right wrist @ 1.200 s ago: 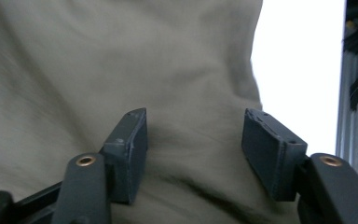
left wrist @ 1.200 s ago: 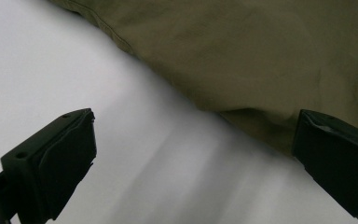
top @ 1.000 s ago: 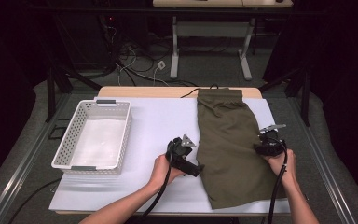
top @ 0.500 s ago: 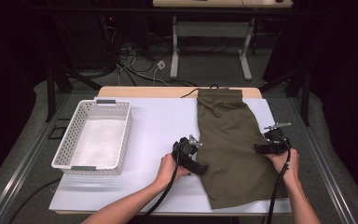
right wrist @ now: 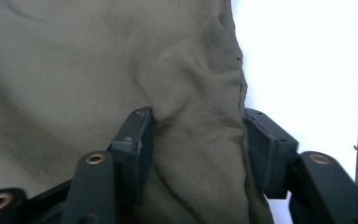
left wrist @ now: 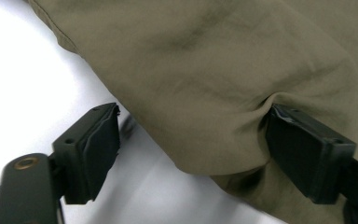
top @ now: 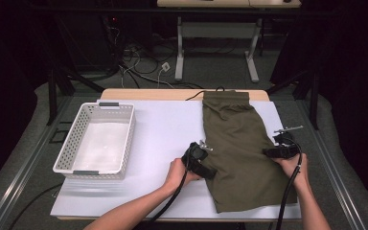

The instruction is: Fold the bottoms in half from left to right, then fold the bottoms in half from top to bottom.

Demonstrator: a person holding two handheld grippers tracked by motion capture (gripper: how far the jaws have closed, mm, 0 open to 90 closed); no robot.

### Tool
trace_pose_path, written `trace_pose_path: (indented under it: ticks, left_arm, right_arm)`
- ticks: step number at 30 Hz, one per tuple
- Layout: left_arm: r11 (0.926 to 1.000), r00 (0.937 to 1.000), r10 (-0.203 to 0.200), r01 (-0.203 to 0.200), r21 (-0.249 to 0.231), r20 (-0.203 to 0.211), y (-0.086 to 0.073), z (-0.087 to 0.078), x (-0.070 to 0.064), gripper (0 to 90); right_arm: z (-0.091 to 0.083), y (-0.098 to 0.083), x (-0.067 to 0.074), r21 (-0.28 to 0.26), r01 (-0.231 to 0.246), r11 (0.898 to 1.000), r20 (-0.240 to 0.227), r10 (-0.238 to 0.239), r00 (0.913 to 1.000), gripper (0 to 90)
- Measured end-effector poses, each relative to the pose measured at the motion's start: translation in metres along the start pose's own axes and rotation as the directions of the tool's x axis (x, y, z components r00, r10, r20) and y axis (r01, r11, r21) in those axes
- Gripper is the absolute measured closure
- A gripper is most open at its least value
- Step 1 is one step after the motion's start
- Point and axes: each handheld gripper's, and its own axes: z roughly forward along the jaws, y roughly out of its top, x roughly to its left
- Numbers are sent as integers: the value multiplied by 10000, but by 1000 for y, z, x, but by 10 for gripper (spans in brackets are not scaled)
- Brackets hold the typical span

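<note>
An olive garment (top: 237, 143) lies flat on the right half of the white table top (top: 167, 129), waistband at the far end. My left gripper (top: 210, 170) is at the garment's left edge; in the left gripper view (left wrist: 191, 154) the edge lies between jaws that have just been closing. One pad dents the cloth, the other stands clear of it. My right gripper (top: 270, 153) is at the garment's right edge. In the right gripper view (right wrist: 198, 149) its jaws, which have just been closing, press a bunched fold from both sides.
A white perforated basket (top: 96, 141) stands on the left side of the table. Both cables trail back toward the person along the forearms. Beyond the table's far edge are a dark floor, cables and a desk frame (top: 215, 43).
The left hand has moved right and down, bringing its jaws onto the garment's left edge. The right gripper has stayed at the right edge, its jaws tipping down onto the cloth.
</note>
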Motion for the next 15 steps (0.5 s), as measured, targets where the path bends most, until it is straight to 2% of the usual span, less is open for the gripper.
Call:
trace_pose_path:
  ticks: [6, 8, 9, 10, 11, 12, 15]
  left_arm:
    - [9990, 9999, 132, -134, -419, -49, 1, 2, -6, 466]
    - [9982, 9999, 151, -151, -575, 1, 0, 4, -7, 547]
    - [9971, 9999, 114, -107, -753, 88, 0, 5, -7, 590]
    - [9971, 9999, 114, -107, -753, 88, 0, 5, -7, 649]
    - [9969, 9994, 98, -71, -781, 343, -1, 5, -6, 710]
    - [9964, 9991, 104, -70, -842, 404, -1, 5, -6, 710]
    - [9946, 9961, 60, 31, -1035, 879, -4, 6, -5, 837]
  right_arm:
    - [-1, 0, 2, -53, -6, 10000, -57, 6, 10000, 620]
    - [-1, 0, 2, -71, -14, 10000, -68, 14, 10000, 646]
    - [-2, 0, 3, -75, -39, 10000, -67, 38, 10000, 703]
    - [-2, 0, 3, -75, -39, 10000, -67, 38, 10000, 703]
    - [-2, -1, 4, -66, 36, 10000, -110, -36, 9999, 767]
    - [-2, -1, 4, -66, 36, 10000, -110, -36, 9999, 767]
    - [-3, 0, 8, -28, 1, 10000, 7, -1, 10000, 824]
